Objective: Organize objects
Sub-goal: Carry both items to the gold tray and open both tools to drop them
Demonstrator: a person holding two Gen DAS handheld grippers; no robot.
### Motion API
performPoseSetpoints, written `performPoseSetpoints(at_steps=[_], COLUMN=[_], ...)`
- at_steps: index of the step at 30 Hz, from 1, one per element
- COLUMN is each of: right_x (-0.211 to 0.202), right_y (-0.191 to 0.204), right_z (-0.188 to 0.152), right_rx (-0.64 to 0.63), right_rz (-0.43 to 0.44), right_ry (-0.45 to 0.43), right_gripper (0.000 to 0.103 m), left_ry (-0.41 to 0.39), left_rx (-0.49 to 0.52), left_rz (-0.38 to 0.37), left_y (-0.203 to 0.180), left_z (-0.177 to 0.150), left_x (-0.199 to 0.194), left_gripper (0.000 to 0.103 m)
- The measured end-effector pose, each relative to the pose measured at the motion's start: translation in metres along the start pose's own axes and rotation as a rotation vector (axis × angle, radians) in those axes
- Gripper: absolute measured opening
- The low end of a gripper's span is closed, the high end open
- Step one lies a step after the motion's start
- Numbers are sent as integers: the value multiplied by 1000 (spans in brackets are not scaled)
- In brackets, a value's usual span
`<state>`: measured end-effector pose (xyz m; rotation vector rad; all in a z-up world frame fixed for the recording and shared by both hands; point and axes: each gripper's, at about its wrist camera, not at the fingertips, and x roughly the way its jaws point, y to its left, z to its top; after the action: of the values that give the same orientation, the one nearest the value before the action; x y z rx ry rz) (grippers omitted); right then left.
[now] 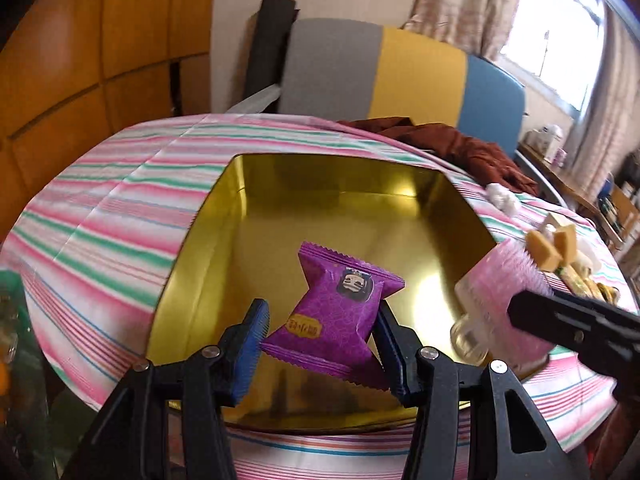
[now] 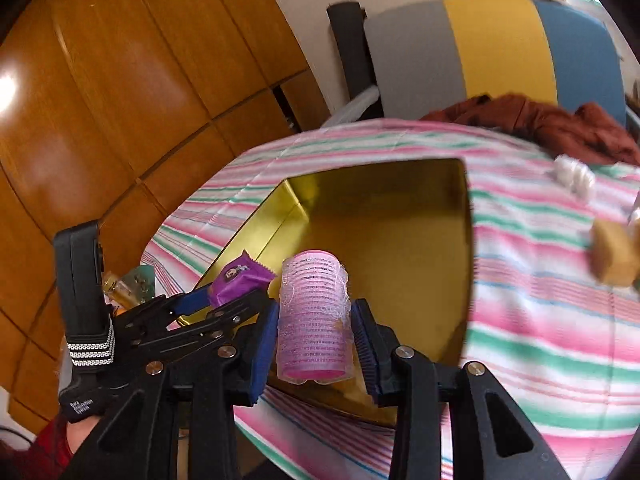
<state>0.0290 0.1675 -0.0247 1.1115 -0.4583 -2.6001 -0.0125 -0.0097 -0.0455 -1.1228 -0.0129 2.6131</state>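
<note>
The supporting surface is a table covered by a pink, green and white striped cloth (image 1: 120,200). An open rectangular gold metal tin (image 1: 340,184) rests directly on the cloth at frame centre. A crumpled rust-brown fabric (image 1: 460,140) lies at the upper right edge. A small white fluffy item (image 1: 502,196) lies just below it. Tan block-shaped pieces (image 1: 548,248) lie at the right.
</note>
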Motion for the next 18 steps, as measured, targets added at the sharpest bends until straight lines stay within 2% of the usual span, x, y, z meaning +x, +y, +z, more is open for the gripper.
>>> performPoseSetpoints(at_steps=[2, 4, 5, 6, 9, 14, 18], right_x=[7, 8, 8, 6, 1, -8, -16], right_y=[2, 4, 5, 7, 6, -2, -11], right_z=[-1, -4, -6, -8, -10, -11, -10], right_rx=[22, 24, 19, 9, 2, 21, 42], right_rz=[41, 44, 42, 46, 34, 12, -7], right_ry=[23, 31, 31, 28, 13, -8, -30], right_gripper=[39, 44, 44, 44, 44, 44, 44], left_ry=[15, 23, 25, 24, -17, -90, -116], left_rx=[-13, -41, -61, -84, -146, -204, -243], left_rz=[35, 64, 65, 68, 87, 122, 113], left_y=[7, 15, 18, 21, 30, 35, 35], left_z=[0, -1, 0, 0, 0, 3, 6], left_x=[5, 8, 9, 9, 1, -13, -21], left_gripper=[54, 57, 64, 77, 96, 103, 103])
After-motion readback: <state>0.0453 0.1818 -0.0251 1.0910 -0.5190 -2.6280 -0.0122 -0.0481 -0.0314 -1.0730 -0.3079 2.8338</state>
